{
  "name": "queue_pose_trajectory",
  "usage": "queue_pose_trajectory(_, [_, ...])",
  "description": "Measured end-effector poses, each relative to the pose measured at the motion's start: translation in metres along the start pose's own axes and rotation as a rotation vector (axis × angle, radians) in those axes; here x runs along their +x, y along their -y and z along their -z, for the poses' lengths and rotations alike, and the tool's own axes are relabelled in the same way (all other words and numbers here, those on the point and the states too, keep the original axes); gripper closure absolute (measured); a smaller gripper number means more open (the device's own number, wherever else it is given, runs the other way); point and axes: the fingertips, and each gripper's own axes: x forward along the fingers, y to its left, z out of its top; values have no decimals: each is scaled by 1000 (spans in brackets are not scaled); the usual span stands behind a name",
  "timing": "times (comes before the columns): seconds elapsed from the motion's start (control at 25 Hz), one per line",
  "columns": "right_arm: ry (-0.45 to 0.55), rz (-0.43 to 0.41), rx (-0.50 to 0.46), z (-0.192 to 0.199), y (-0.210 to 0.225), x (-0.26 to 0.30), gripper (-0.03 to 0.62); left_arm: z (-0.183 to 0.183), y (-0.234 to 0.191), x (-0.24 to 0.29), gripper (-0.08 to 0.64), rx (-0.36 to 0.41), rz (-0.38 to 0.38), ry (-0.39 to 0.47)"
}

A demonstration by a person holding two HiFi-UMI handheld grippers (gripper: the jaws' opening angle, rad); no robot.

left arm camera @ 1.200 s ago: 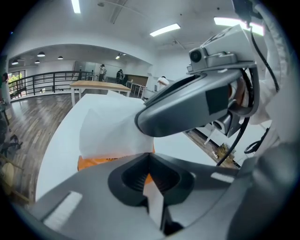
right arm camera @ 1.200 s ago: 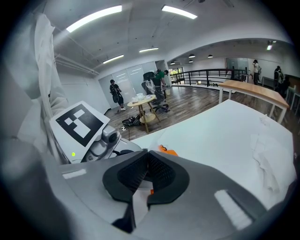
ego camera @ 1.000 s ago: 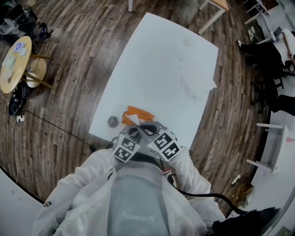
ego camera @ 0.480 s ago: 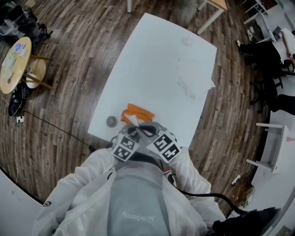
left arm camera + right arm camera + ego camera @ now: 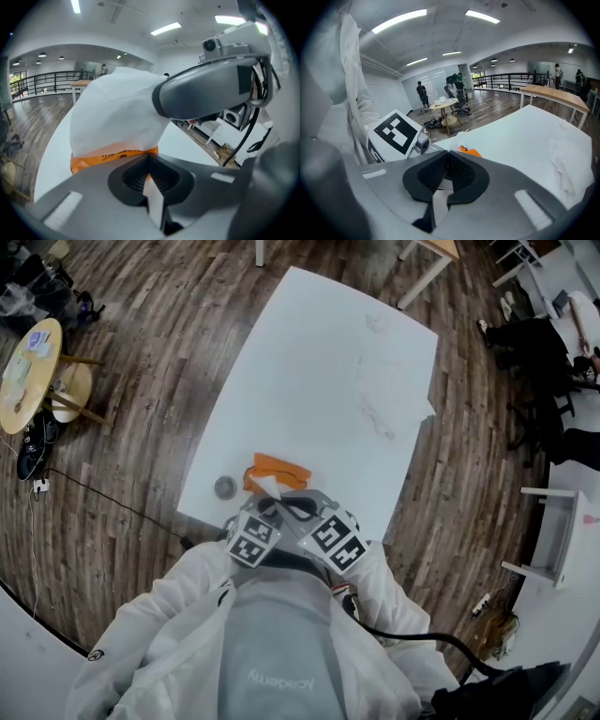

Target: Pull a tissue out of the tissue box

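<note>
An orange tissue pack (image 5: pixel 278 468) lies near the front edge of the white table (image 5: pixel 319 381). A white tissue (image 5: pixel 264 487) stands up out of it and looms large in the left gripper view (image 5: pixel 115 110) above the orange pack (image 5: pixel 110 157). My left gripper (image 5: pixel 149 174) is shut low against the pack's near edge, with orange showing right at its pads. My right gripper (image 5: pixel 446 169) is shut, a white sliver of tissue between its pads. Its tip (image 5: pixel 161 93) meets the top of the tissue. Both marker cubes (image 5: pixel 255 540) sit close together in the head view.
A small grey round object (image 5: pixel 225 487) sits left of the pack. Crumpled tissues (image 5: pixel 382 414) lie on the table's far right part, with one more (image 5: pixel 377 322) near the far edge. A round wooden side table (image 5: pixel 28 371) stands at the left, and people stand far off (image 5: pixel 423 95).
</note>
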Motion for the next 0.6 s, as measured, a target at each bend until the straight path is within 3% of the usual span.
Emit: queue_pose_trajectory(0.6, [25, 2, -13, -11, -6, -8, 588, 1, -6, 3, 560, -9, 4, -1])
